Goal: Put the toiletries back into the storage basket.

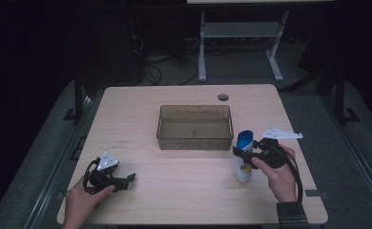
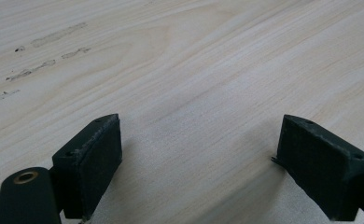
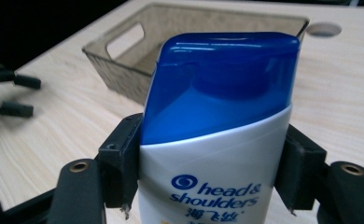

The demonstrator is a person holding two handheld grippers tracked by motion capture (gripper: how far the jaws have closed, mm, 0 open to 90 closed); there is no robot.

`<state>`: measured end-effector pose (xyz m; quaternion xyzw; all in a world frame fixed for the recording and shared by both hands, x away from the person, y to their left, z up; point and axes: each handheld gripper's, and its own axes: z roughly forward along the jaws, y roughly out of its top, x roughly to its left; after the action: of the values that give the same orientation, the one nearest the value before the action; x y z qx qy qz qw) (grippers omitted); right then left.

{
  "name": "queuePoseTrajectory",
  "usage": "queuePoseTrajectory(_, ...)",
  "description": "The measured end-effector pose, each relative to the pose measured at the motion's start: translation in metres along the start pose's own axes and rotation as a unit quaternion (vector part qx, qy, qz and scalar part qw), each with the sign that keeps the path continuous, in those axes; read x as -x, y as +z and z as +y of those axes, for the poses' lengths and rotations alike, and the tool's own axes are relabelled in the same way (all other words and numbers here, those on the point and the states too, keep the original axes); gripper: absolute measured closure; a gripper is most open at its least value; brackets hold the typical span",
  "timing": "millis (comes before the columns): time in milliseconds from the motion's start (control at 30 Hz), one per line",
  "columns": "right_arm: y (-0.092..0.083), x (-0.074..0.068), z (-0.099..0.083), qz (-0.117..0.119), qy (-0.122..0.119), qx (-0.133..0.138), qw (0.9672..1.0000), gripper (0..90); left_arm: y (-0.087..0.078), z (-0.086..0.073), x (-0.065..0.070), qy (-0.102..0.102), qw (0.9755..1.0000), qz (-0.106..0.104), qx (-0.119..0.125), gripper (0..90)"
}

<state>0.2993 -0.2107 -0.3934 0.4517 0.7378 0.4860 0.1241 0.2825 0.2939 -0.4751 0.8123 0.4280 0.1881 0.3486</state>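
A white shampoo bottle [image 1: 244, 162] with a blue cap stands upright at the table's right, in front of the right corner of a smoky translucent bin [image 1: 194, 127]. My right gripper [image 1: 243, 155] is shut on the bottle's sides. In the right gripper view both pads press the bottle [image 3: 215, 144] just under its cap, and the bin [image 3: 124, 65] lies beyond it. At the front left, my left gripper [image 1: 128, 180] rests low over the wood, open with nothing between its fingers. The left gripper view shows that gripper [image 2: 199, 158] over bare wood.
The wooden table [image 1: 174, 200] has a round cable hole [image 1: 223, 97] at the back, behind the bin. A desk frame and cables stand on the dark floor beyond the far edge. Faint scuff marks [image 2: 45, 51] lie on the wood ahead of the left gripper.
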Motion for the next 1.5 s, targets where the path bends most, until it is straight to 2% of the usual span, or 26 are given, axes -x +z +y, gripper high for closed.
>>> queuePoseTrajectory(200,-0.004,0.002,0.003,0.01,0.004,0.033,0.9994,34.1,0.0,0.0,0.0,0.0,1.0,0.0,0.0,12.9)
queuePoseTrajectory(433,-0.007,0.003,0.01,0.012,0.001,0.057,0.9983,34.1,0.0,0.0,0.0,-0.001,1.0,0.0,0.001,12.9)
queuePoseTrajectory(967,-0.01,0.001,0.031,0.011,-0.01,0.093,0.9955,34.1,0.0,0.0,0.0,-0.001,1.0,0.0,0.001,12.9)
queuePoseTrajectory(1500,-0.009,0.001,0.055,0.005,-0.011,0.128,0.9917,34.0,0.0,0.0,0.0,0.0,1.0,0.0,-0.001,12.9)
